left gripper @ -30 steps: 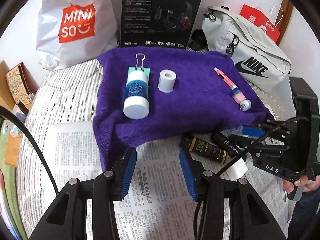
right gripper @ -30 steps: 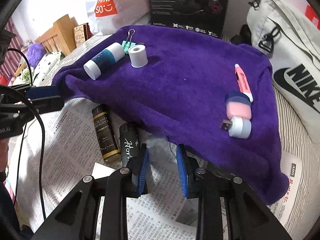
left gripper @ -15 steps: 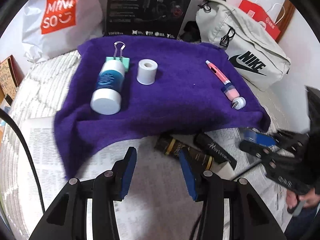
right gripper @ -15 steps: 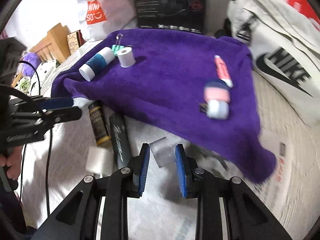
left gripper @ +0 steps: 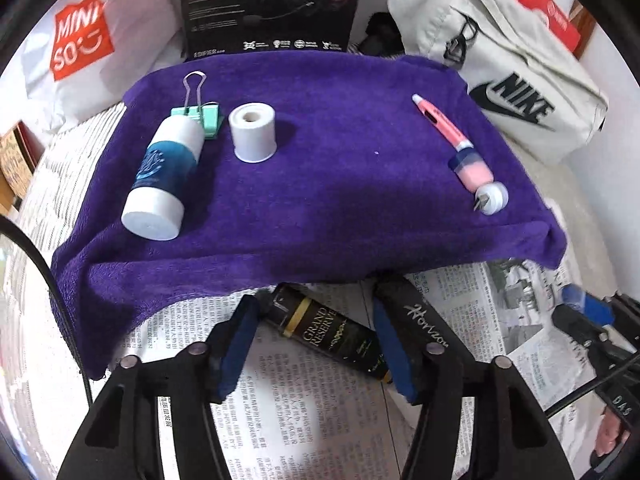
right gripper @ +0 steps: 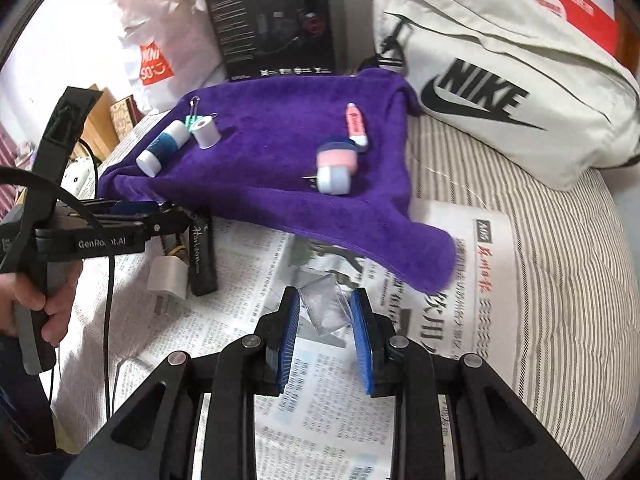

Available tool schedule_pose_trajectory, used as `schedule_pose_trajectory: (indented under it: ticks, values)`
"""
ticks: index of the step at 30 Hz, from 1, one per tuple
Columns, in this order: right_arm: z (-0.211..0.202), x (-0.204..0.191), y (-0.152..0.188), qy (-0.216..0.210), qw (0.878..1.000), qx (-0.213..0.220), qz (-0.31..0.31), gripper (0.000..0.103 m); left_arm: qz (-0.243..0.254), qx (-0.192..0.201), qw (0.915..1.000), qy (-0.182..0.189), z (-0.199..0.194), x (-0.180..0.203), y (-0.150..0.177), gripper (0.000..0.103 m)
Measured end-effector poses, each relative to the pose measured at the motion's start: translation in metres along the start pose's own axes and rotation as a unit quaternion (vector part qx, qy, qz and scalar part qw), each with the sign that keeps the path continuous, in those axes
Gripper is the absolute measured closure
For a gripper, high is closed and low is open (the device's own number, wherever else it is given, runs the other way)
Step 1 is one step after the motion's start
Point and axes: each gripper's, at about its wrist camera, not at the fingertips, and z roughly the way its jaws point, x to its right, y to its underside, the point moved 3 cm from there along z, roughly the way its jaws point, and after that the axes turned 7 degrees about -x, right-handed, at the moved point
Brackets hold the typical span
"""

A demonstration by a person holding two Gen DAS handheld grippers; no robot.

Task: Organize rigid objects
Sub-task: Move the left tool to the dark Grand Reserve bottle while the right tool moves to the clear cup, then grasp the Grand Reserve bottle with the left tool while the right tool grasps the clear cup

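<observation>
My left gripper (left gripper: 316, 344) points down over the newspaper with its jaws opening. A black gold-banded tube (left gripper: 332, 332) lies slantwise between the pads, which do not press on it. A second black tube (left gripper: 424, 320) lies just behind the right finger. My right gripper (right gripper: 325, 338) is shut on a small clear plastic box (right gripper: 326, 308), held off the newspaper near the corner of the purple cloth (right gripper: 280, 140). On the cloth lie a white-and-blue bottle (left gripper: 164, 176), a white tape roll (left gripper: 253, 132), a green binder clip (left gripper: 200, 116), a pink pen (left gripper: 440, 120) and a pink-and-white cap piece (left gripper: 476, 176).
A white charger plug (right gripper: 168, 276) lies on the newspaper (right gripper: 328, 420) beside the black tubes. A beige Nike bag (right gripper: 500, 80), a black box (left gripper: 272, 4) and a white Miniso bag (left gripper: 80, 40) line the back. A hand (right gripper: 44, 304) holds the left gripper's handle.
My left gripper moved right from bare newspaper to over the gold-banded tube, and its jaws widened. My right gripper drew back from the cloth's edge, carrying the clear box.
</observation>
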Motion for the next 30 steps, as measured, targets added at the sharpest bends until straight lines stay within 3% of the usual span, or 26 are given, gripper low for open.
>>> schedule_pose_trajectory:
  ticks: [7,12,17,19,21,22,27,30]
  values:
    - [0.005,0.008,0.007,-0.010,1.000,-0.005,0.014,0.077,0.031,-0.009,0.9992,-0.023,-0.005,-0.004,0.018,0.043]
    - [0.006,0.003,0.009,-0.012,1.000,-0.004,0.007,0.077,0.022,-0.009,0.9993,-0.028,-0.013,-0.030,0.035,0.043]
    - [0.006,-0.004,0.007,-0.016,1.000,-0.003,-0.003,0.077,0.017,-0.003,0.9994,-0.029,-0.012,-0.029,0.032,0.043]
    - [0.007,-0.006,0.007,-0.016,1.000,-0.005,-0.006,0.077,0.027,0.005,0.9990,-0.037,-0.010,-0.026,0.030,0.049]
    - [0.006,-0.007,0.007,-0.015,1.000,-0.005,-0.009,0.077,0.032,0.011,0.9991,-0.027,-0.011,-0.024,0.027,0.073]
    - [0.006,-0.007,0.007,-0.015,1.000,-0.004,-0.010,0.077,0.034,0.011,0.9990,-0.026,-0.012,-0.024,0.027,0.077]
    - [0.008,-0.005,0.007,-0.012,1.000,-0.011,-0.008,0.077,0.043,0.009,0.9987,-0.027,-0.013,-0.026,0.032,0.076]
    - [0.010,-0.005,0.007,-0.012,1.000,-0.014,-0.008,0.077,0.043,0.010,0.9978,-0.050,-0.013,-0.026,0.033,0.065]
